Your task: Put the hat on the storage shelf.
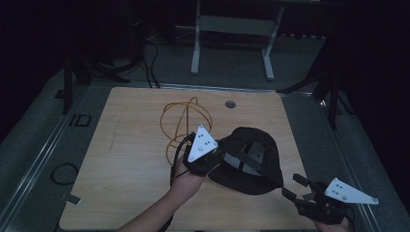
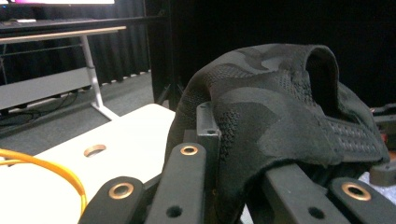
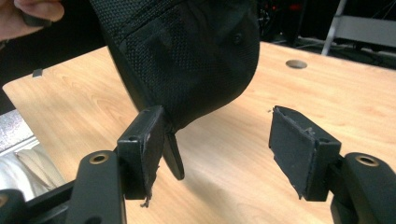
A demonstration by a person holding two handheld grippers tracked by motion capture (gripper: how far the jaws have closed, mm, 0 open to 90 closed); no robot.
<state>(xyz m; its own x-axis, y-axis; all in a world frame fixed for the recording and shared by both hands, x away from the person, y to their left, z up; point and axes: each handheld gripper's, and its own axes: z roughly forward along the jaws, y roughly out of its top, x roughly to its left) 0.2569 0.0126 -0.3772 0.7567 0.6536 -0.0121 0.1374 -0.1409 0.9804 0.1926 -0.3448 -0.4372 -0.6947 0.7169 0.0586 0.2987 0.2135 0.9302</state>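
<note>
A black cap (image 1: 251,159) sits right of the middle of the wooden table (image 1: 130,145). My left gripper (image 1: 222,154), held in a hand, is shut on the cap's left edge. In the left gripper view the knit fabric of the cap (image 2: 275,102) drapes over the jaws of my left gripper (image 2: 233,140) and hides one of them. My right gripper (image 1: 294,186) is open near the table's front right corner, just short of the cap. In the right gripper view the cap's brim (image 3: 187,51) hangs beside the left pad of my right gripper (image 3: 217,140), with nothing between the jaws.
An orange cable (image 1: 186,121) lies looped behind the left gripper and also shows as the orange cable (image 2: 51,170). A round grommet hole (image 1: 230,104) is near the far edge. A black cord loop (image 1: 64,173) lies on the floor at left. A desk frame (image 1: 232,38) stands behind.
</note>
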